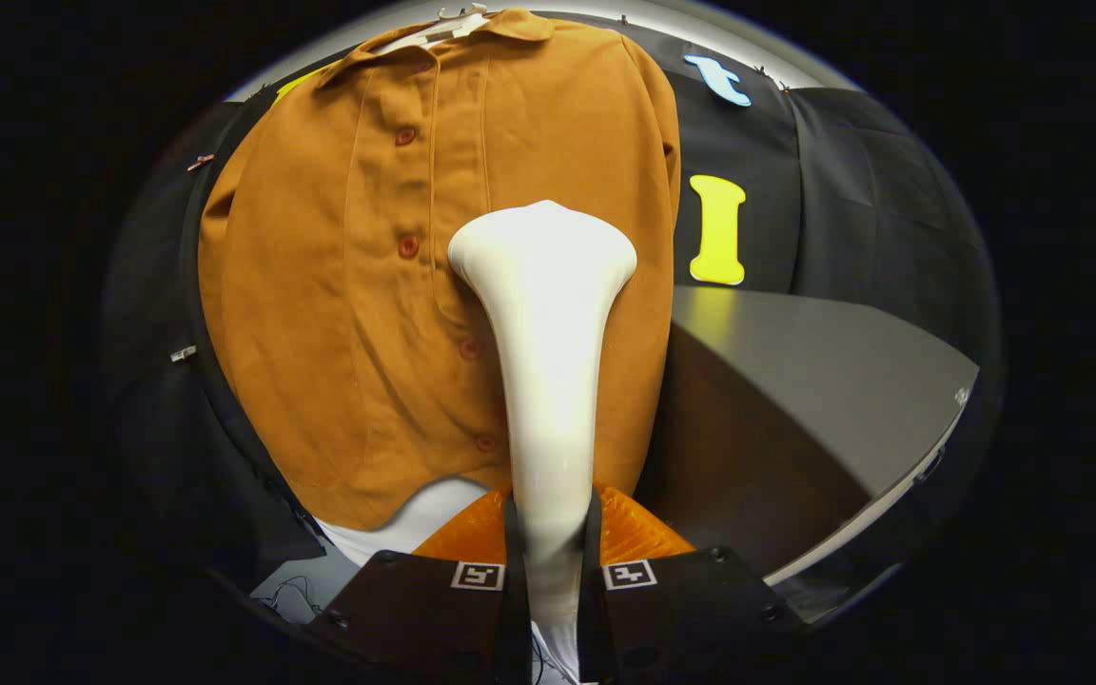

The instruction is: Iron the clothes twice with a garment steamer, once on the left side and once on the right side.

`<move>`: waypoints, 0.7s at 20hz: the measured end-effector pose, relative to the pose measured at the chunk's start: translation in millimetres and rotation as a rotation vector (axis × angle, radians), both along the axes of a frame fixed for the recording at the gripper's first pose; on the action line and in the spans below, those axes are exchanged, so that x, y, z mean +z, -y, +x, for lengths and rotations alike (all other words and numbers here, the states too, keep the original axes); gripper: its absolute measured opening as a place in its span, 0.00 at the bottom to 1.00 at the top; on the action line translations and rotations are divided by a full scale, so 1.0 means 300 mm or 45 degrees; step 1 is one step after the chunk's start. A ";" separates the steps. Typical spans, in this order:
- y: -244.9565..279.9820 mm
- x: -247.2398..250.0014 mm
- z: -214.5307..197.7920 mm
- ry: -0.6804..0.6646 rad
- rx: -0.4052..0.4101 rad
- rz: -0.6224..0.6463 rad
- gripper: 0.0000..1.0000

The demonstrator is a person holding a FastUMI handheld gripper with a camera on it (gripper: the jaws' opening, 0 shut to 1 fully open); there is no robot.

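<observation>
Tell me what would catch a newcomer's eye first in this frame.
First, the white garment steamer rising from between the fingers of the tool, which is shut on its handle, its flared head against the shirt. Behind it hangs the big brown button-up shirt on a hanger, the steamer head to the right of the button row. Beyond the shirt's right edge sits a grey table.
</observation>
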State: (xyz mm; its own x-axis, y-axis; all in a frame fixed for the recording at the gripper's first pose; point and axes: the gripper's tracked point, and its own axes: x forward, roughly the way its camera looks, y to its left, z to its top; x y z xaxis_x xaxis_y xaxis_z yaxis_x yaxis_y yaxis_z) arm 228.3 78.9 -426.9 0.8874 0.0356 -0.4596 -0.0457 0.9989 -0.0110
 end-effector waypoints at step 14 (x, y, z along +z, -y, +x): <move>0.014 -0.465 -0.204 -0.270 -0.031 -0.034 0.23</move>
State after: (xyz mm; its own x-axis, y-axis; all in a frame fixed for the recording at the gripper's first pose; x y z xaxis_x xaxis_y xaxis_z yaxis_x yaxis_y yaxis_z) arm 167.3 74.6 -566.4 0.7714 0.0004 -0.6363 -0.0257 0.9992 -0.0306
